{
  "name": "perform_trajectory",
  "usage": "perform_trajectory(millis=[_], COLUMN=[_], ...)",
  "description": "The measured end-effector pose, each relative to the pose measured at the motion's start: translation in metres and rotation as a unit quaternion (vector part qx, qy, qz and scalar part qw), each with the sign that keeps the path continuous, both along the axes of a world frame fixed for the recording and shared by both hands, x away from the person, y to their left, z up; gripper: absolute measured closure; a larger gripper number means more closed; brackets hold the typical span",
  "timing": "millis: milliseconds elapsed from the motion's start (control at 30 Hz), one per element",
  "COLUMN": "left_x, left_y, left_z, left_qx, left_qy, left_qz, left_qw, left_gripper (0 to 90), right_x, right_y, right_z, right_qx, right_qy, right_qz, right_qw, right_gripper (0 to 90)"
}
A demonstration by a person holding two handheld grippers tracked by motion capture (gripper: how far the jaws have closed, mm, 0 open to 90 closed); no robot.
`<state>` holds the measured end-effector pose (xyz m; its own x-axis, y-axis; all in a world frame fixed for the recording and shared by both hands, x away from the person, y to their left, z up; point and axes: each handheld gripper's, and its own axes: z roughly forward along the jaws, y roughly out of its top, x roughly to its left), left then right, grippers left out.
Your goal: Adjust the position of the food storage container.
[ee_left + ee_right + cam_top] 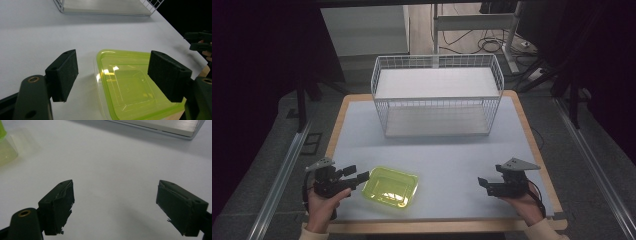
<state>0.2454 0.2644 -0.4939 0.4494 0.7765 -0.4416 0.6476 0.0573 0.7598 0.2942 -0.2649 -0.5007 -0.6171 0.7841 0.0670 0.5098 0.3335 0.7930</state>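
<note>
We see a pale, matte counter [452, 150] with a light wooden edge, and at its far side a white wire basket [436, 95], rectangular, with a fine grid of thin rods and a flat white floor. Near the front left lies a translucent yellow-green plastic container [391, 186], a shallow rectangular tub with rounded corners and a glossy surface that catches the lamp light. The left gripper [354, 176] is held low at the tub's left end, its fingers [64, 72] spread wide apart and grasping nothing; in the left gripper view the two black, foam-faced pads stand to either side of the tub's near corner, and we cannot quite tell whether one pad touches the rim. The right gripper [484, 184] sits well apart at the front right of the counter, its fingers [58, 206] likewise released over bare surface; their black padding looks worn and frayed along the edges. A grey three-cornered plate tops each gripper.
</note>
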Motion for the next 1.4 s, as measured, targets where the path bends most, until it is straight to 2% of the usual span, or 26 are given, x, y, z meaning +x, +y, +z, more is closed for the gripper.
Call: perform_trajectory(millis=[267,433,567,767,800,833,900,1067,1300,1400], left_x=[0.000,-0.002,-0.003,-0.004,-0.005,-0.005,-0.005,-0.007,-0.007,-0.010], left_y=[-0.001,0.003,0.004,0.006,0.006,0.006,0.006,0.000,-0.001,-0.008], left_z=[0.001,0.002,0.005,0.008,0.008,0.009,0.010,0.016,0.016,0.020], left_qx=[0.010,0.008,0.014,0.014,0.015,0.015,0.017,0.023,0.027,0.031], left_qy=[-0.002,-0.006,-0.003,-0.004,-0.003,0.000,0.002,-0.002,0.001,-0.002], left_qz=[0.001,0.004,0.006,0.000,-0.001,-0.004,-0.009,-0.029,-0.044,-0.064], left_qw=[1.0000,0.9999,0.9999,0.9999,0.9999,0.9999,0.9998,0.9993,0.9987,0.9975], left_gripper=[25.5,32.9,43.8,71.8,71.8,82.4,88.6,90.0,90.0,90.0], right_x=[-0.001,-0.001,0.000,0.000,0.000,0.000,0.000,0.001,0.001,0.002], right_y=[-0.003,-0.001,-0.001,-0.001,-0.001,-0.001,-0.001,-0.001,-0.002,-0.002], right_z=[0.001,-0.001,-0.001,-0.003,-0.003,-0.003,-0.003,-0.004,-0.004,-0.004], right_qx=[0.000,-0.009,-0.010,-0.013,-0.013,-0.013,-0.013,-0.014,-0.015,-0.017], right_qy=[-0.003,-0.002,-0.003,-0.002,-0.002,-0.003,-0.002,-0.002,-0.003,-0.002], right_qz=[0.002,0.007,0.007,0.007,0.007,0.008,0.009,0.008,0.006,0.006], right_qw=[1.0000,0.9999,0.9999,0.9999,0.9999,0.9999,0.9999,0.9999,0.9999,0.9998], right_gripper=[17.7,18.1,18.5,18.7,18.7,18.8,18.8,19.0,19.1,19.2])
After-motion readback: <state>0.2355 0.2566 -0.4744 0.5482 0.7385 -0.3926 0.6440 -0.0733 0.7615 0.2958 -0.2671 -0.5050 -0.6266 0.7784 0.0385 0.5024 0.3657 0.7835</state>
